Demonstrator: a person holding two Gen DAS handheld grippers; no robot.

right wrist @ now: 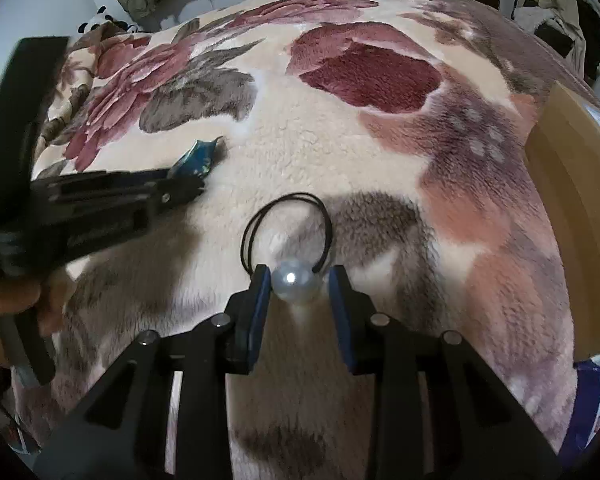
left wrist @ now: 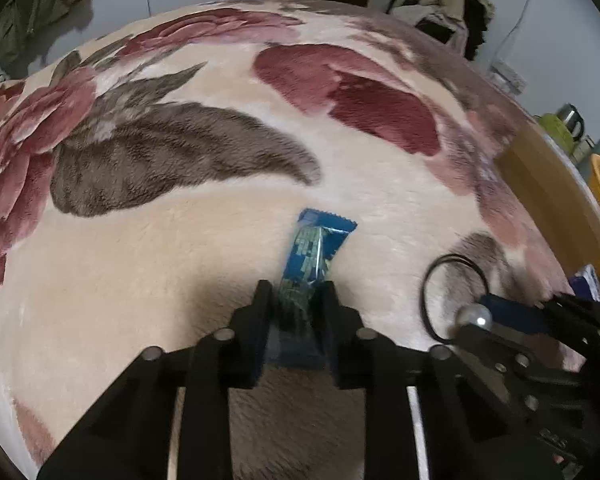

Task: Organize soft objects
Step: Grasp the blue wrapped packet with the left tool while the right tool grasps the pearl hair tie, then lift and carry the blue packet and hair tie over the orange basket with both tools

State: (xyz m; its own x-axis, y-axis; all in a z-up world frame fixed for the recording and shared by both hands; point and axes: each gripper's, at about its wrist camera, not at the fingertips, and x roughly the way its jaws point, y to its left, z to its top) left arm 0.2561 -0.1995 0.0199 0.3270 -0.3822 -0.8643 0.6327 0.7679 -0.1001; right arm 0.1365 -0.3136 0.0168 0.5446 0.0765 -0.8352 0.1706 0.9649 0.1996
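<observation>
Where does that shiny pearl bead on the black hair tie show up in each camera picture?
Left wrist view: pearl bead at lower right, beside the right gripper.
Right wrist view: bead at centre, between the right gripper's fingers.
Shared landmark: the blue wrapper on the floral blanket.

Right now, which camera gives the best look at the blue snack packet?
The left wrist view: the blue snack packet lies lengthwise between the left gripper fingers. The right wrist view shows only its crumpled tip past that gripper.
</observation>
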